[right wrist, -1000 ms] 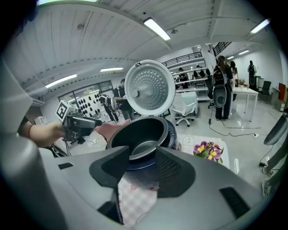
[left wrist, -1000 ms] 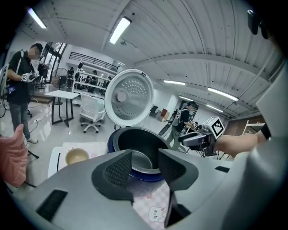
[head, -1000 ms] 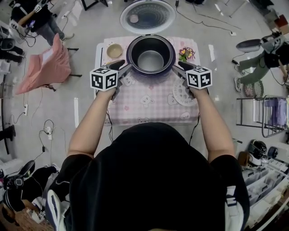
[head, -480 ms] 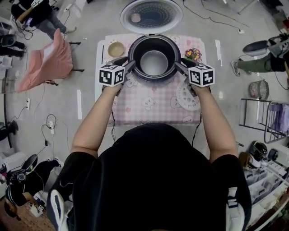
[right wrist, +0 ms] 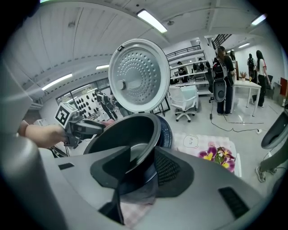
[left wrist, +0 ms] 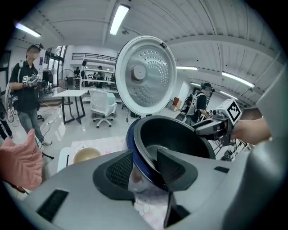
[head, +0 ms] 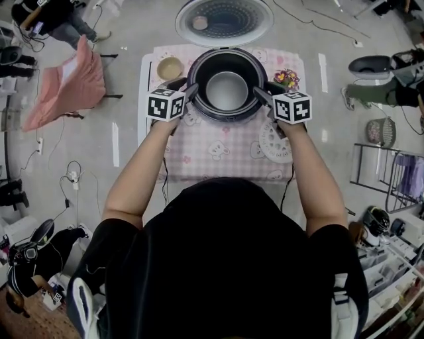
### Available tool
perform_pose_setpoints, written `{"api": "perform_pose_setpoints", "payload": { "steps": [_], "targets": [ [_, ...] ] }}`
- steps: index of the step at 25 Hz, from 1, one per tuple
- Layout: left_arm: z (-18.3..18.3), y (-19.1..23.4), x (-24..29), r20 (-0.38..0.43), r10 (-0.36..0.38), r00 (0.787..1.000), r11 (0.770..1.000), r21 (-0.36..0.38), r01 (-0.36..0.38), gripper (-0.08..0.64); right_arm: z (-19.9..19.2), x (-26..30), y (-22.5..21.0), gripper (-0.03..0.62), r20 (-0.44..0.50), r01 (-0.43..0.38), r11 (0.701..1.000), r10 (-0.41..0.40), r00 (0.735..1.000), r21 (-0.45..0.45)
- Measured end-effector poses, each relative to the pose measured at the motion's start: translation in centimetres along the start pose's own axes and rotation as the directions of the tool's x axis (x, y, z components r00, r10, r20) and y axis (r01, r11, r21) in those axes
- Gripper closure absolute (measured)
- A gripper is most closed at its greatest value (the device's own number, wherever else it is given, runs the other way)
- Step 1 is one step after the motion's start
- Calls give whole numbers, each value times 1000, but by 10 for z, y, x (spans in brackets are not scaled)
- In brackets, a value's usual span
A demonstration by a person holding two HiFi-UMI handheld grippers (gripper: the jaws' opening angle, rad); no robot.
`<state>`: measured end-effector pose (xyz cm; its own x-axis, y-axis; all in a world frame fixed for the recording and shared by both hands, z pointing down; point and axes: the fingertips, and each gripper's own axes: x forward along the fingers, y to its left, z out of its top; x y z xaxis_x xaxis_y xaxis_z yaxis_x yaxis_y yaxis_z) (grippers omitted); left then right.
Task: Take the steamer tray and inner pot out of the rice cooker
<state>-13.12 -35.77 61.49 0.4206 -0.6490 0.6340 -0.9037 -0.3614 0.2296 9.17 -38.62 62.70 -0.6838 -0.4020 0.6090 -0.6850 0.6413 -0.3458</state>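
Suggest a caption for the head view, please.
Left gripper and right gripper, jaws just closing, straddle the pot rim in the open cooker.

My white table [head: 143,79], under pink checked cloth [head: 218,155], carries a dark round rice cooker [head: 228,118], tan bowl [head: 169,68], purple flowers [head: 286,78], white perforated tray [head: 266,143].

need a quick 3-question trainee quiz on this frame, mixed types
1. What sits between the jaws of the left tongs and right tongs? A) rim of the dark round inner pot B) small tan bowl C) flowers
2. True or false: the white perforated steamer tray sits inside the blue rice cooker.
3. Fill in: the cooker's round grey lid stands ____.
Key: 1 A; both tongs' jaws have just been closing, pads not visibly pressing. 2 False; it lies on the pink checked tablecloth. 3 Open.
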Motion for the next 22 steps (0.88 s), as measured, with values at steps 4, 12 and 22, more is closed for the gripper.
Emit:
{"api": "perform_pose_setpoints", "payload": {
  "steps": [4, 12, 22],
  "targets": [
    [2, -1, 3, -12, 25, 1000, 998, 65, -24, 374, 2, 2, -2, 425, 15, 1, 1000, -2, 1000, 16],
    [8, -10, 12, -51, 43, 998, 989, 145, -35, 374, 3, 2, -4, 443, 2, 27, 1000, -27, 1000, -2],
    [17, -8, 14, 17, -33, 999, 986, -163, 35, 374, 12, -2, -10, 493, -3, 10, 981, -10, 1000, 193]
  ]
}}
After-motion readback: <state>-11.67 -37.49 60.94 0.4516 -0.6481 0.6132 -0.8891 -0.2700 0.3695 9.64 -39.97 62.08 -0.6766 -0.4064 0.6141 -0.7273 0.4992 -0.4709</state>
